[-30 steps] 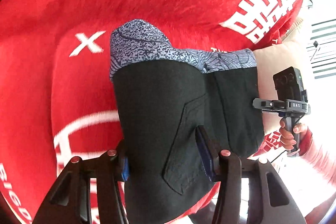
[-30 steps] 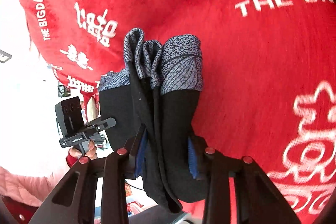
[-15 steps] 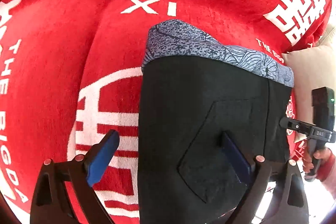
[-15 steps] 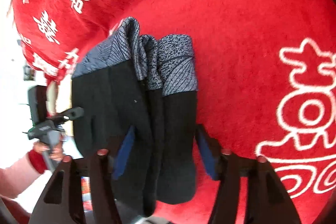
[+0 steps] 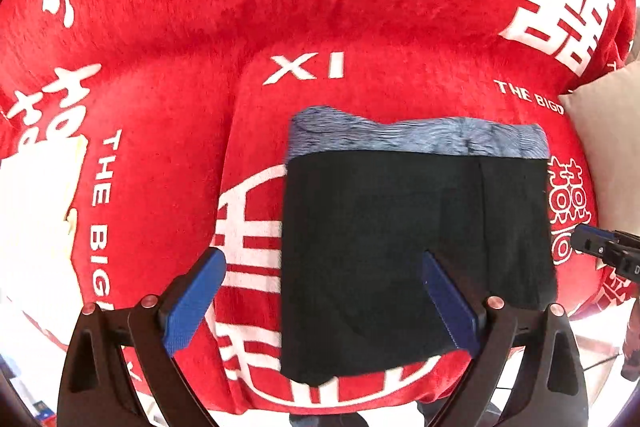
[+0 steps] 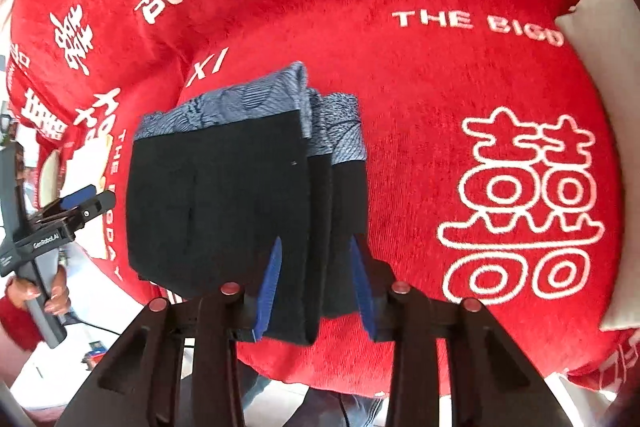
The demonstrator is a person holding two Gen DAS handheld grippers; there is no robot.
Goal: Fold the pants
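The folded pants (image 5: 416, 247) lay on the red blanket (image 5: 200, 47). The left hand-held gripper (image 5: 324, 299) stood wide open above their left edge, holding nothing. The right hand-held gripper (image 6: 316, 291) was closing, its pads straddling the stacked folds at the right edge; contact could not be told.

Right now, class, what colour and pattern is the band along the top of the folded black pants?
Blue-grey band with a dark linework print; clearest in the right wrist view.
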